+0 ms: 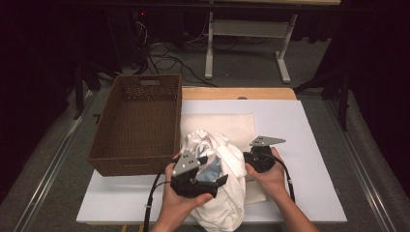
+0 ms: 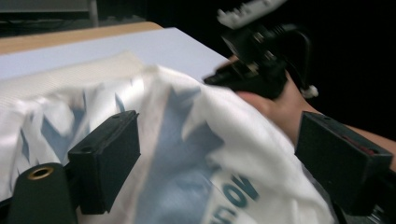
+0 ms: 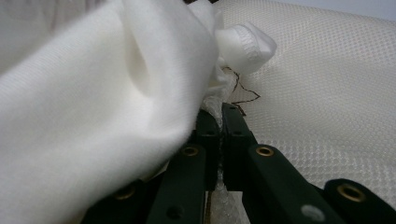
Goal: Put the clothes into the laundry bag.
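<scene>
A white shirt with a blue print lies bunched in a heap at the near edge of the desk, on the white sheet that covers it. Part of the heap rests on a cream mat that lies flat on the sheet, and the lower end of the shirt hangs over the desk's front edge.

The left claw sits at the heap's left side, held in the person's left hand. Its jaws stand wide apart with the shirt's printed front bulging between them; in the left gripper view the pads are clear of the cloth on both sides, so nothing is gripped.

The right claw is at the heap's right side, in the right hand. In the right gripper view its jaws are pressed together on a thin fold of the shirt, pinched right at the tips, with a loose dark thread trailing just above them. A hemmed cuff of the shirt pokes out over the mat beyond the jaws.

A brown wicker basket stands on the left part of the desk, just beside the shirt and the mat, its near right corner close to the left claw. The shirt is outside it
</scene>
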The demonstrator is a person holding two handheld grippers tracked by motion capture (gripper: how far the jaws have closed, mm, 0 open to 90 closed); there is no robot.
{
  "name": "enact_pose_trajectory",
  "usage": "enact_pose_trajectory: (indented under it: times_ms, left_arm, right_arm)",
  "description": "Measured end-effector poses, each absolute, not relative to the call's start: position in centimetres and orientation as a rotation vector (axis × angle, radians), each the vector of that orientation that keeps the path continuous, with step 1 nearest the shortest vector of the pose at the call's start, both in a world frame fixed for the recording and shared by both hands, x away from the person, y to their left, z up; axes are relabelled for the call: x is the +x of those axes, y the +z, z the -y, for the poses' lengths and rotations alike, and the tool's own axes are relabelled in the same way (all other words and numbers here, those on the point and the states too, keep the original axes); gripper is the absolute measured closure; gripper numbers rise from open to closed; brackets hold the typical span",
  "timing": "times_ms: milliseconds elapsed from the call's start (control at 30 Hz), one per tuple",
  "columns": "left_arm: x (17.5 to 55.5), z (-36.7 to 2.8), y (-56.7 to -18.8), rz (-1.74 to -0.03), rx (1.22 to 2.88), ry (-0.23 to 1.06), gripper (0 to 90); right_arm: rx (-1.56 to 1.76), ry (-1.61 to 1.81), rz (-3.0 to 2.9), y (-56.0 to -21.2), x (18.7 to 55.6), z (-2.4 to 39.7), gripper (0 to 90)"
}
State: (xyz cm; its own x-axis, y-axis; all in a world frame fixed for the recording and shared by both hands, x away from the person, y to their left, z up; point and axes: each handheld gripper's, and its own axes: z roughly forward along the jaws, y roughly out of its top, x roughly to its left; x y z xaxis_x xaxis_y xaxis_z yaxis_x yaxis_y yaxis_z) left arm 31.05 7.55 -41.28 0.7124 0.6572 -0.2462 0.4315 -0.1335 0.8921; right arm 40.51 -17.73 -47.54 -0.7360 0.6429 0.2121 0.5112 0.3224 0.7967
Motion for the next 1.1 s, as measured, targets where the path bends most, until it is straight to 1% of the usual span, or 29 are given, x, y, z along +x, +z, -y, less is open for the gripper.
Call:
enact_pose_trajectory:
  times_ms: [33, 67, 100, 133, 167, 233, 267, 300, 333, 367, 467, 500, 533, 567, 600, 667, 700, 733, 767, 800, 933, 967, 1033, 1067, 1100]
  left_arm:
    - [32.2, -7.3, -41.5, -0.889, 1.802, 0.253, 12.3]
    - [33.1, -6.9, -41.9, -0.908, 1.835, 0.236, 11.5]
    - [33.1, -6.9, -41.9, -0.908, 1.835, 0.236, 9.8]
    - [33.8, -6.5, -42.3, -0.925, 1.861, 0.234, 9.9]
    - [34.8, -5.5, -43.3, -0.971, 1.914, 0.214, 9.9]
    - [36.0, -4.5, -44.8, -1.025, 1.995, 0.133, 10.0]
    - [36.0, -4.5, -44.8, -1.025, 1.995, 0.133, 9.9]
    - [36.7, -4.0, -45.9, -1.07, 2.036, 0.071, 9.9]
    - [37.0, -3.7, -46.6, -1.085, 2.063, 0.049, 14.8]
    - [37.2, -3.6, -47.0, -1.093, 2.074, 0.049, 21.8]
    - [37.0, -3.4, -47.4, -1.049, 2.099, 0.09, 57.4]
    - [37.0, -3.4, -47.4, -1.049, 2.099, 0.09, 66.7]
    - [36.6, -3.3, -47.2, -1.025, 2.107, 0.131, 74.7]
    - [36.4, -3.4, -47.1, -1.01, 2.112, 0.149, 74.7]
    - [36.0, -3.6, -46.8, -0.982, 2.096, 0.156, 78.5]
    - [35.7, -4.1, -46.5, -0.931, 2.072, 0.116, 79.7]
    - [35.7, -4.1, -46.5, -0.931, 2.072, 0.116, 80.0]
    - [35.2, -4.6, -46.3, -0.85, 2.049, 0.068, 80.1]
    - [35.2, -4.6, -46.3, -0.85, 2.049, 0.068, 80.2]
    - [34.6, -4.7, -46.1, -0.765, 2.046, 0.04, 80.2]
    - [34.0, -4.1, -46.2, -0.651, 2.096, -0.005, 80.1]
    - [33.9, -3.3, -46.5, -0.647, 2.153, 0.024, 80.0]
    - [34.0, -2.9, -46.9, -0.663, 2.18, 0.043, 80.0]
    - [34.3, -2.6, -47.2, -0.692, 2.204, 0.051, 80.0]
    - [34.7, -2.0, -47.6, -0.769, 2.206, 0.097, 79.8]
  right_arm:
    - [1.073, 1.391, -2.431, -47.5, 40.5, 17.6, 88.9]
    - [1.073, 1.386, -2.431, -47.5, 40.4, 17.6, 88.9]
    - [1.073, 1.386, -2.431, -47.5, 40.4, 17.6, 88.9]
    - [1.066, 1.389, -2.426, -47.4, 40.3, 17.5, 88.9]
    - [1.066, 1.389, -2.426, -47.4, 40.3, 17.5, 88.9]
    - [1.058, 1.401, -2.424, -47.3, 40.2, 17.5, 88.9]
    - [1.058, 1.401, -2.424, -47.3, 40.2, 17.5, 88.9]
    - [1.049, 1.402, -2.427, -47.3, 40.1, 17.4, 88.9]
    - [1.03, 1.392, -2.434, -47.3, 40.0, 17.2, 88.9]
    - [1.023, 1.384, -2.44, -47.3, 39.9, 17.1, 89.0]
    - [1.019, 1.366, -2.446, -47.5, 39.8, 17.0, 89.0]
    - [1.019, 1.366, -2.446, -47.5, 39.8, 17.0, 89.0]
    - [1.019, 1.368, -2.445, -47.4, 39.9, 17.1, 89.0]
    - [1.019, 1.368, -2.445, -47.4, 39.9, 17.1, 89.0]
    - [1.022, 1.383, -2.438, -47.4, 39.9, 17.1, 89.0]
    - [1.02, 1.401, -2.426, -47.2, 39.9, 17.3, 89.0]
    - [1.024, 1.401, -2.422, -47.2, 39.9, 17.3, 89.1]
    - [1.037, 1.408, -2.414, -47.1, 40.0, 17.4, 89.0]
    - [1.046, 1.414, -2.407, -47.1, 40.1, 17.5, 89.1]
    - [1.055, 1.412, -2.405, -47.1, 40.2, 17.6, 89.1]
    - [1.084, 1.407, -2.389, -47.4, 40.7, 17.9, 89.1]
    - [1.096, 1.411, -2.383, -47.3, 40.7, 17.9, 89.1]
    - [1.099, 1.422, -2.382, -47.3, 40.7, 17.9, 89.1]
    - [1.097, 1.438, -2.378, -47.2, 40.6, 17.9, 89.1]
    - [1.083, 1.458, -2.376, -46.8, 40.4, 17.7, 89.1]
